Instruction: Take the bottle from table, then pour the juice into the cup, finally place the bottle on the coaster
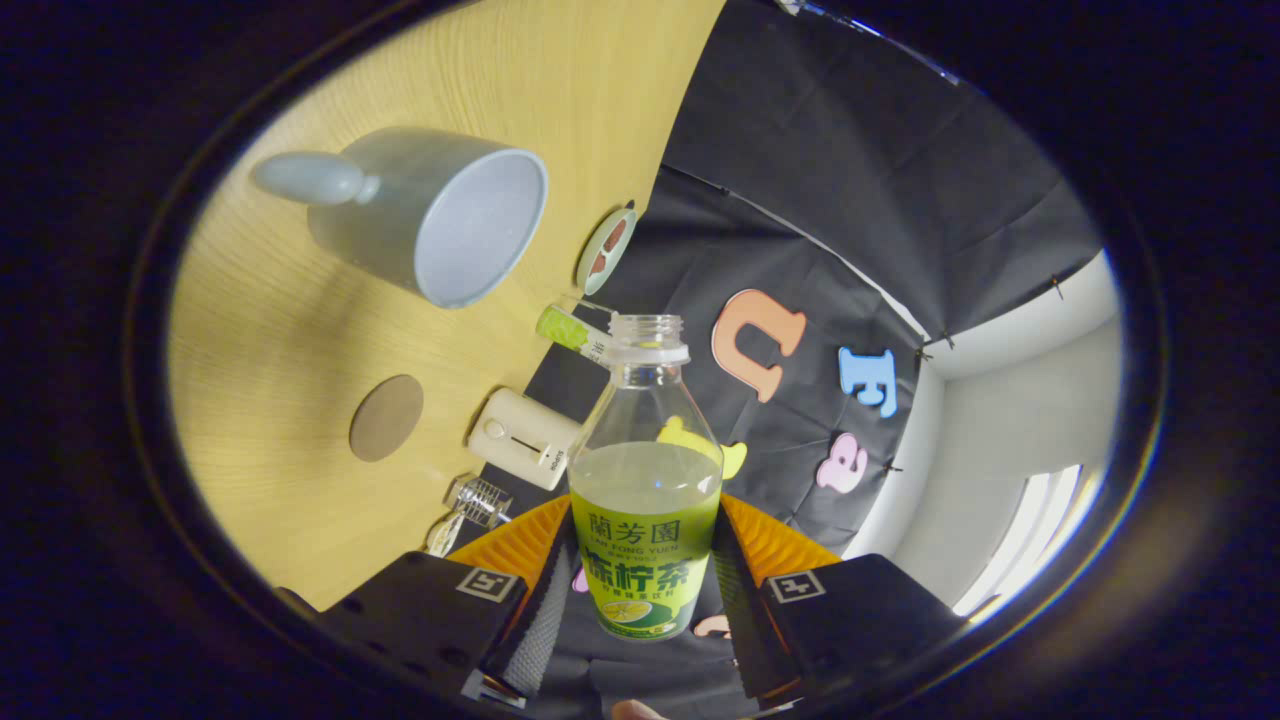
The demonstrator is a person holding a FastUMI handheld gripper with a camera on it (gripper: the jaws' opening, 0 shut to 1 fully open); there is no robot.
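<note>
My gripper (645,580) is shut on the bottle (645,480), a clear plastic bottle with a green label, no cap, and pale juice filling about half of it. Both fingers press on its labelled lower half. The whole view is rolled, so the wooden table (300,330) stands tilted beside the bottle. A pale blue-grey cup (440,215) with a handle sits on the table beyond the bottle's mouth, its inside showing no liquid. A round brown coaster (386,417) lies flat on the table, nearer to my fingers than the cup.
Along the table's far edge lie a small round dish (606,247), a green-capped tube (572,330), a cream box-like device (522,437) and a small clear glass piece (478,500). The black cloth wall and a white wall stand beyond.
</note>
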